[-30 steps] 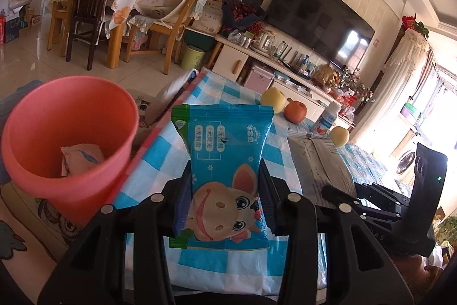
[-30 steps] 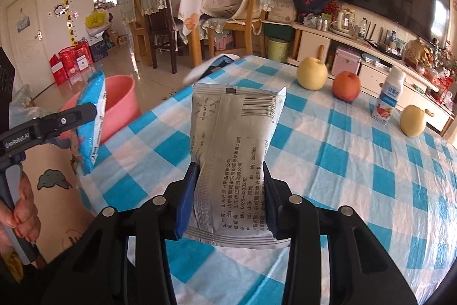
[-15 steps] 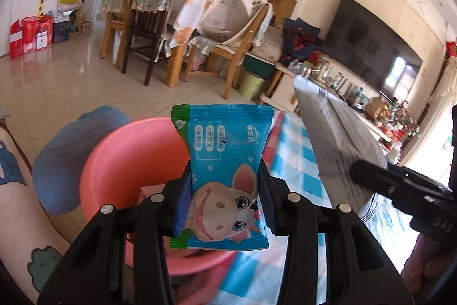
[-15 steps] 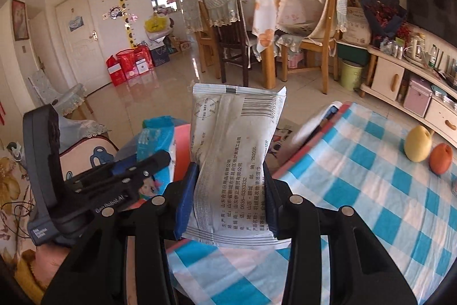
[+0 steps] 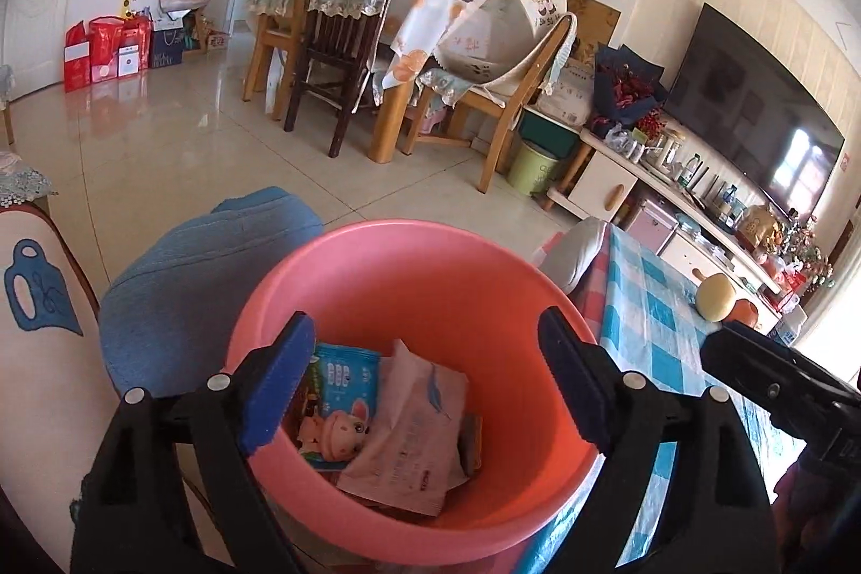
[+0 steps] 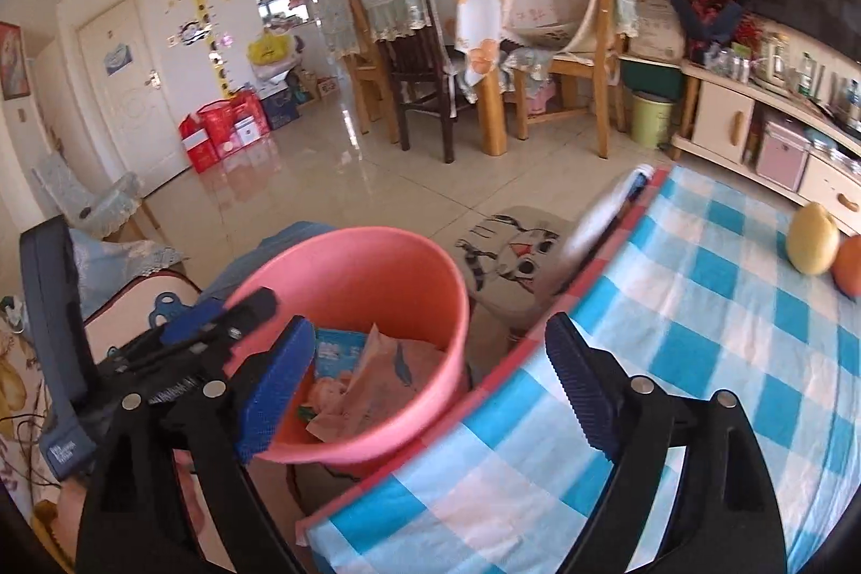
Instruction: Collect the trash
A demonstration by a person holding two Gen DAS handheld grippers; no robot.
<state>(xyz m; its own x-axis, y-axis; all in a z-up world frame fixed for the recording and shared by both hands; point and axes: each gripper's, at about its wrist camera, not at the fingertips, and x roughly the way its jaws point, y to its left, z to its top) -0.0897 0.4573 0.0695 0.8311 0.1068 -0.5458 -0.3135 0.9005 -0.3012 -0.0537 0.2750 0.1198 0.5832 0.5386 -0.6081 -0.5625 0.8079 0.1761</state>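
Both the left gripper (image 5: pixel 425 380) and right gripper (image 6: pixel 430 383) are gaping empty; the wrappers (image 5: pixel 401 418) are lying inside the pink bucket (image 5: pixel 430 267), below the left jaws.

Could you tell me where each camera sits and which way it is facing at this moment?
Left wrist: rides the left gripper, looking down into the pink bin; its open fingers and the right gripper's tip show.
Right wrist: rides the right gripper, facing bin and checked tablecloth; the left gripper shows.
Shared: bin, blue wrapper, yellow fruit.
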